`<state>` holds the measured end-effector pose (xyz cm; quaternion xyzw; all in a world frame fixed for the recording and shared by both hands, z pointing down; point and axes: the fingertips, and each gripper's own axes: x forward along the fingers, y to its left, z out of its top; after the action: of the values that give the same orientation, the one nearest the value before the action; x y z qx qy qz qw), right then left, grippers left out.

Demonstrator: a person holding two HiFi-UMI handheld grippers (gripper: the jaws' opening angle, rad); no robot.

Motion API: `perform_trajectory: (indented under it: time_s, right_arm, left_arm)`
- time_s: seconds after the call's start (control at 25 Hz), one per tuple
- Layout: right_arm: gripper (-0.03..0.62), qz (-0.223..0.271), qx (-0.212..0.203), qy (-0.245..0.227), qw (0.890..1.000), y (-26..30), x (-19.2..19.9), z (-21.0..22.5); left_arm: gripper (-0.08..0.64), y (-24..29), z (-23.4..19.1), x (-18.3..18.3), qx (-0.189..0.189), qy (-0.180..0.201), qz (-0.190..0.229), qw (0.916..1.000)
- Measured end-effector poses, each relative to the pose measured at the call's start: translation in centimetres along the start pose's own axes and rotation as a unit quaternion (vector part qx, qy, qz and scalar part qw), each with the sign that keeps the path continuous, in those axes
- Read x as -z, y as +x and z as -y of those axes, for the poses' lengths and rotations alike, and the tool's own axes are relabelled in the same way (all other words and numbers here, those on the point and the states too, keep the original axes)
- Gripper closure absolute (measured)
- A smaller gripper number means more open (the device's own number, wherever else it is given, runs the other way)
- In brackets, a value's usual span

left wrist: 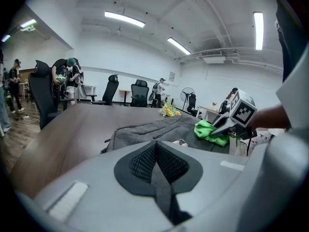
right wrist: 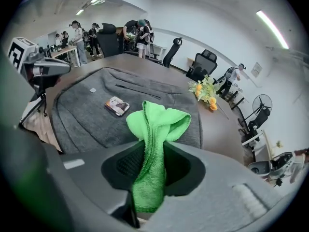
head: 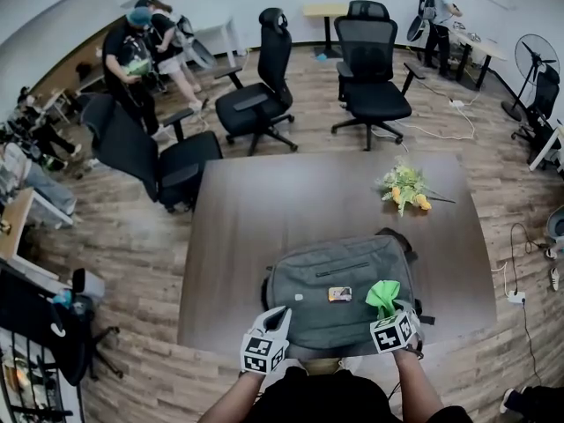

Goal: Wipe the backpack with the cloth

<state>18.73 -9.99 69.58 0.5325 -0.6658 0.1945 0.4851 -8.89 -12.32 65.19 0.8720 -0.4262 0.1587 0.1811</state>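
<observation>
Two grippers are seen nearest, both at the near edge of the backpack (head: pixel 328 282). The left gripper (left wrist: pixel 154 167) is held over the bag's near-left corner with its mesh-textured pads pressed together and nothing between them; contact with the bag cannot be told. The right gripper (right wrist: pixel 151 174) is clamped on the cloth (right wrist: pixel 155 129), a bright green terry piece with a fuzzy nap. It is pinched at mid-length, and its bunched, folded top sticks out past the jaws over the bag's near-right part. In the left gripper view the cloth appears to touch the fabric. The backpack is laid flat on the table (head: pixel 256 227). It is made of grey woven fabric and is rounded-rectangular, with a dark zipper line across the upper panel and black straps showing at the sides. A small rectangular printed card (head: pixel 339 294) is seen on the bag, just left of the cloth. The table top is dark brown, matte and rectangular, and is otherwise bare up to a bunch of flowers (head: pixel 404 188), yellow and green, lying toward the far-right corner, well apart from the bag. Beyond the table, black mesh-backed office chairs (head: pixel 370 55) are spread over a wood-plank floor (head: pixel 308 130). A standing fan (head: pixel 533 60) is seen far right. People (head: pixel 141 47) are standing at the back left, and another at a desk far right.
</observation>
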Motion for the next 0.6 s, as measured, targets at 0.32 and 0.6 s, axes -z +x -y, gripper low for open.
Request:
perform_trajectory:
  time_s: [0.32, 0.6]
  right_arm:
    - [0.482, 0.001, 0.044, 0.001, 0.999, -1.1, 0.7, 3.9]
    - [0.482, 0.005, 0.08, -0.003, 0.997, -2.3, 1.4, 6.3]
  left_arm:
    - [0.545, 0.4, 0.6, -0.1, 0.001, 0.0, 0.003, 1.0]
    - [0.545, 0.2, 0.5, 0.1, -0.003, -0.003, 0.0, 1.0]
